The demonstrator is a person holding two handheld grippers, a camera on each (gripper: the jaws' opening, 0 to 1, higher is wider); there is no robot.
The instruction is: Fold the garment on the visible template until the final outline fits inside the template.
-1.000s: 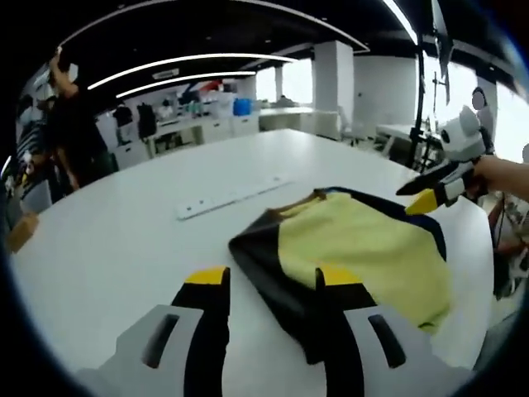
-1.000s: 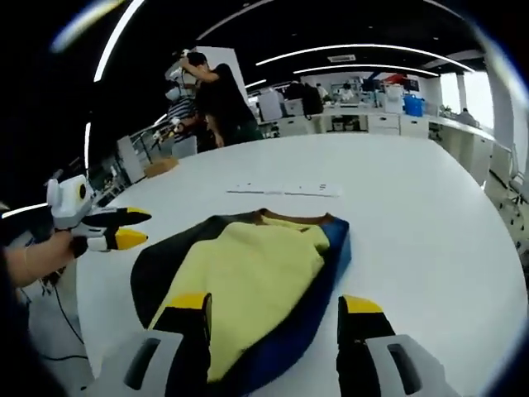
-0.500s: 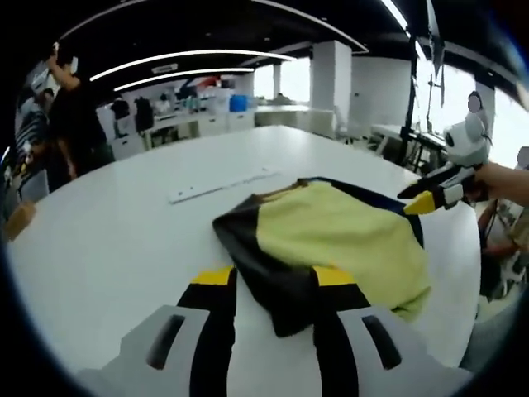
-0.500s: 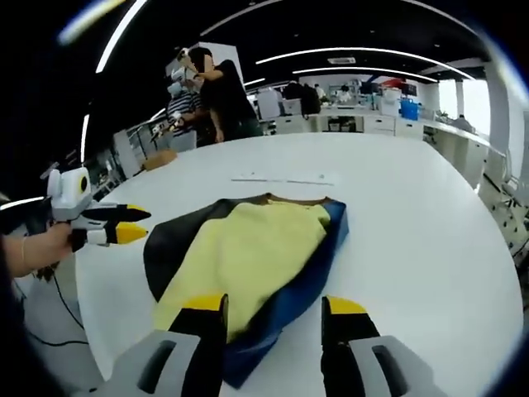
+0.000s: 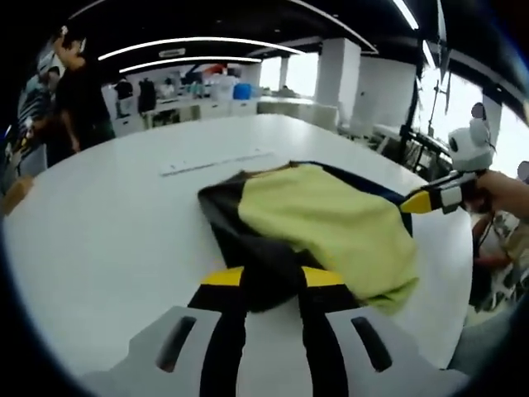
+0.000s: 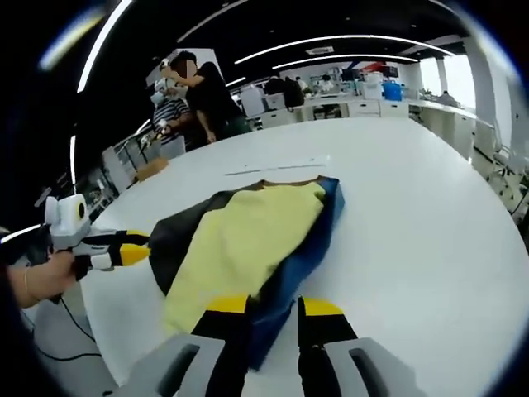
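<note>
Both grippers have closed in since a second ago: the left gripper (image 5: 263, 279) now pinches the black edge of the garment (image 5: 318, 219) mid-frame on the white counter (image 5: 99, 240), the right gripper (image 6: 273, 310) its blue hem, ready to fold

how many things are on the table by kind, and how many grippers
garment: 1
white strip beyond its collar: 1
grippers: 2, left gripper and right gripper, each closing on a near edge of the garment
total: 4
</note>
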